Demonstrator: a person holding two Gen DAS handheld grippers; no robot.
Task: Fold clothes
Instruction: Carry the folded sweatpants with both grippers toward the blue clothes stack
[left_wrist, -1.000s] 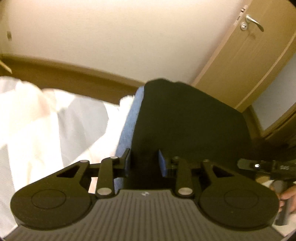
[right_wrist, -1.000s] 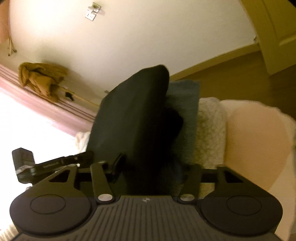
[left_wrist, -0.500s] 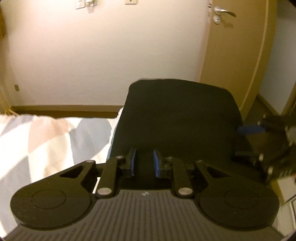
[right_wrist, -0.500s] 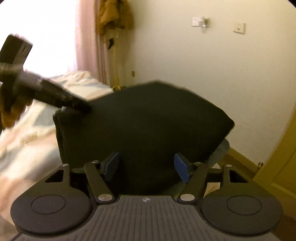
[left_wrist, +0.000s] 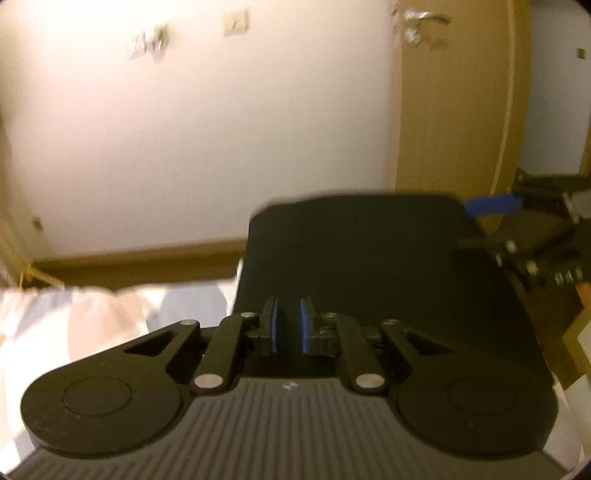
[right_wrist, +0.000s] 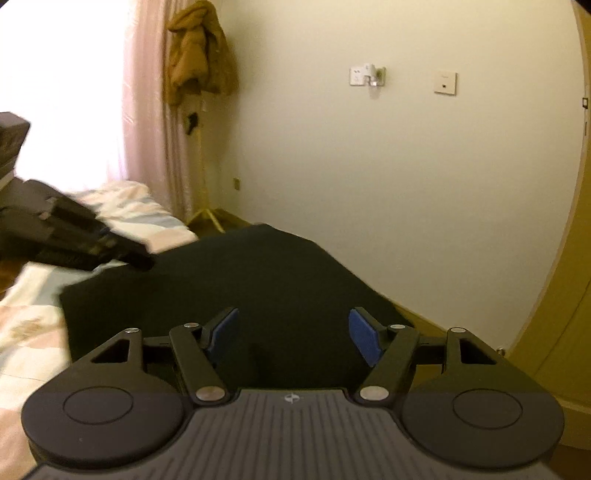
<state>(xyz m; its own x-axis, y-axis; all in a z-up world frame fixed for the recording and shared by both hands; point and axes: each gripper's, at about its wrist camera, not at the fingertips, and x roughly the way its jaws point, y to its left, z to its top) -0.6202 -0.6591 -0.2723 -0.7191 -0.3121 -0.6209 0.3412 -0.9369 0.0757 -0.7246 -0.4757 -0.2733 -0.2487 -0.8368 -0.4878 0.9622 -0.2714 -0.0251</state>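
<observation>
Black garment (left_wrist: 369, 258), folded flat, frame centre: left gripper (left_wrist: 288, 325) pinching its near edge, right gripper (right_wrist: 291, 332) spread wide over it, above patterned bed (right_wrist: 22, 332) at lower left.

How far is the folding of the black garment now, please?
Done: the black garment already looks like a flat, straight-edged folded panel. In hand: the left gripper is shut on its near edge; the right gripper is open over it. Left: it appears raised above the bed, so it must probably be laid down. Other clothes are not visible.
</observation>
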